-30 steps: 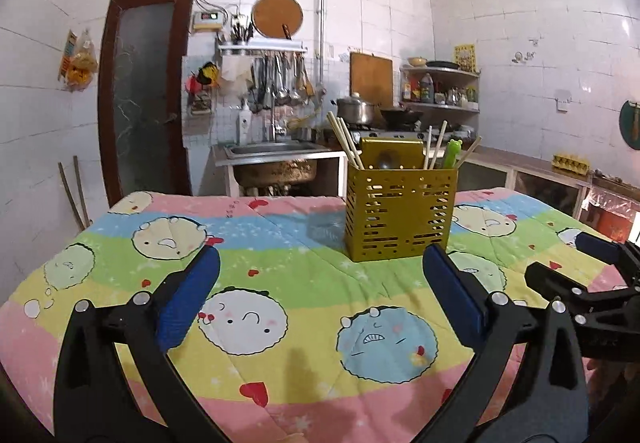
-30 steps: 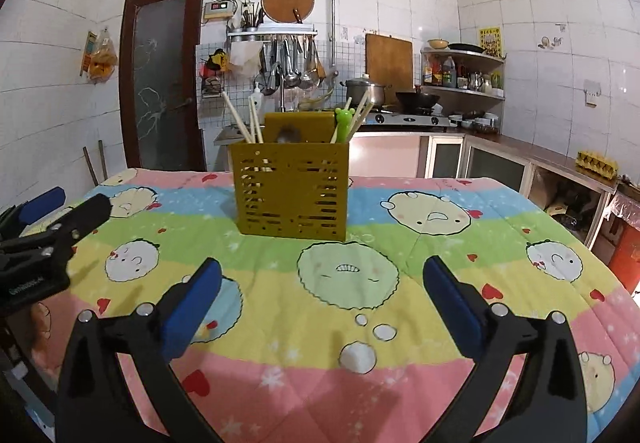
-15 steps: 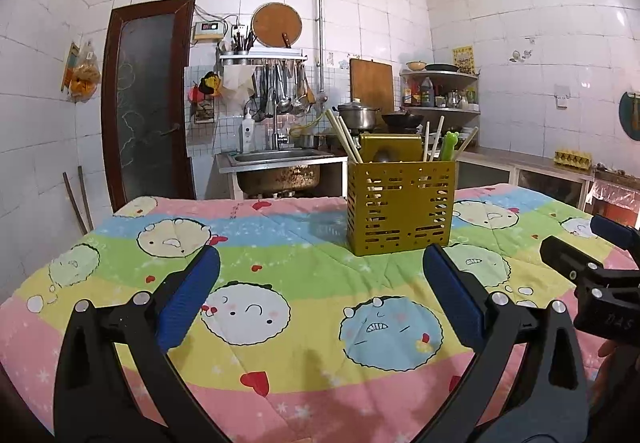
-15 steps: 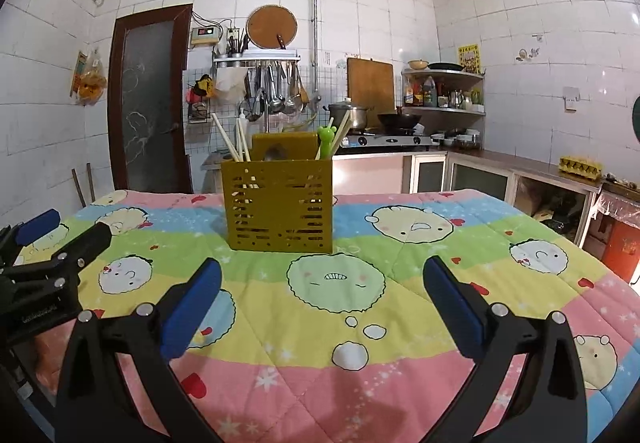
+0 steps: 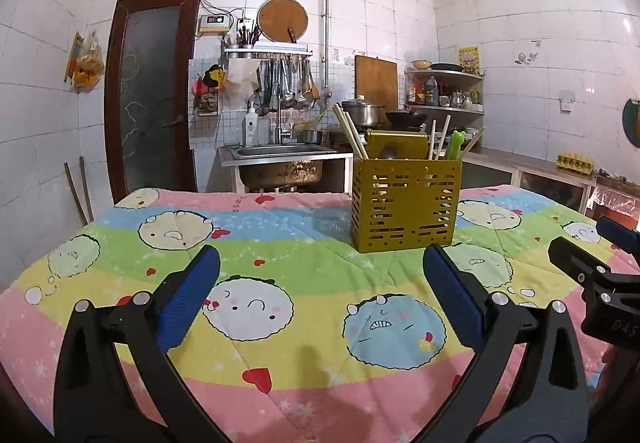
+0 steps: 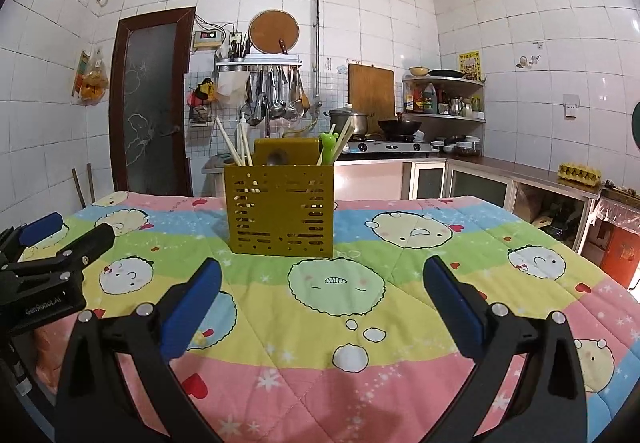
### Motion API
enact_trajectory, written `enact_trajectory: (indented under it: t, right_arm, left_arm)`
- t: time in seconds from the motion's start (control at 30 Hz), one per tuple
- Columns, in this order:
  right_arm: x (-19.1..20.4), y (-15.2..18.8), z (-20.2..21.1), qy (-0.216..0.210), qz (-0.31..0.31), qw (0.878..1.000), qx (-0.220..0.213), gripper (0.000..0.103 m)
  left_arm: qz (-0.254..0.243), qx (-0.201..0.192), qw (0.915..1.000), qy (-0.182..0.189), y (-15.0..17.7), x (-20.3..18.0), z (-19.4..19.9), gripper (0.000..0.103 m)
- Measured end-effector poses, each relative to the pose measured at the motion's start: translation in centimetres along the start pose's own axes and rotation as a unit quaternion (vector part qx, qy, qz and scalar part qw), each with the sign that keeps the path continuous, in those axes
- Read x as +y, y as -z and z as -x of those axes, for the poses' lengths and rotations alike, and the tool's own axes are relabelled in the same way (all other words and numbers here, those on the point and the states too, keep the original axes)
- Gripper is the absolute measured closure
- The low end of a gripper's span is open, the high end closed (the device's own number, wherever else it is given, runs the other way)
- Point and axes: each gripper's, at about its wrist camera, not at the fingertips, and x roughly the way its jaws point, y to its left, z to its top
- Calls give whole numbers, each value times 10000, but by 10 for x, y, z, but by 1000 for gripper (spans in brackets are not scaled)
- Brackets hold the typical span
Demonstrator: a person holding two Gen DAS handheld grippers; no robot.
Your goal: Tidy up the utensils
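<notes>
Left wrist view: the left gripper (image 5: 320,275) hangs low over the table with its blue-padded fingers (image 5: 188,295) spread wide and nothing between them. Under it lies the quilted cloth (image 5: 280,255), striped pink, yellow, green and blue with round cartoon faces. Ahead and a little to the right stands the yellow slotted utensil holder (image 5: 405,205), upright on the green and blue bands, well apart from the fingertips. Pale chopsticks (image 5: 351,137) lean out of its left compartment, more sticks and a green frog-topped utensil (image 5: 456,144) rise from the right side, and what looks like a spoon bowl sits in the middle, though it is too dim to be sure. At the right edge the right gripper (image 5: 588,259) pokes in, black with a blue tip. Behind the table sit a steel sink (image 5: 280,159) and a rack of hanging ladles.

Right wrist view: the right gripper (image 6: 322,277) is likewise parted wide, holding nothing, hovering over the pink and yellow stripes. The utensil holder (image 6: 280,209) stands ahead and slightly left, not touched. The chopsticks (image 6: 232,147) fan to its left, the frog-topped utensil (image 6: 327,149) to its right. The left gripper (image 6: 60,243) reaches in from the left edge, near the cloth (image 6: 400,283).
</notes>
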Motion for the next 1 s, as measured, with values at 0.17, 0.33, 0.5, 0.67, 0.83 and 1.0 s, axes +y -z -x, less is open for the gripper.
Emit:
enact_trajectory:
  t: [0.17, 0.33, 0.5, 0.67, 0.83, 1.0]
  right_arm:
    - [0, 0, 0, 0, -11, 10000, -1, 4]
    - [0, 0, 0, 2, -1, 10000, 4, 4]
    - [-1, 0, 0, 4, -7, 10000, -5, 4]
    - [-1, 0, 0, 6, -8, 10000, 0, 4]
    - [-1, 0, 0, 4, 0, 10000, -5, 4]
    - [-1, 0, 0, 10, -9, 10000, 0, 4]
  left_arm:
    - [-5, -27, 10000, 6, 1, -1, 2, 5]
    - [-11, -15, 10000, 14, 1, -1, 2, 5]
    - [-31, -34, 10000, 4, 0, -2, 3, 5]
    - [-79, -72, 9999, 26, 1, -6, 4, 5]
    - [-79, -75, 9999, 32, 2, -6, 4, 5]
    - [-85, -110, 9999, 43, 2, -6, 5, 5]
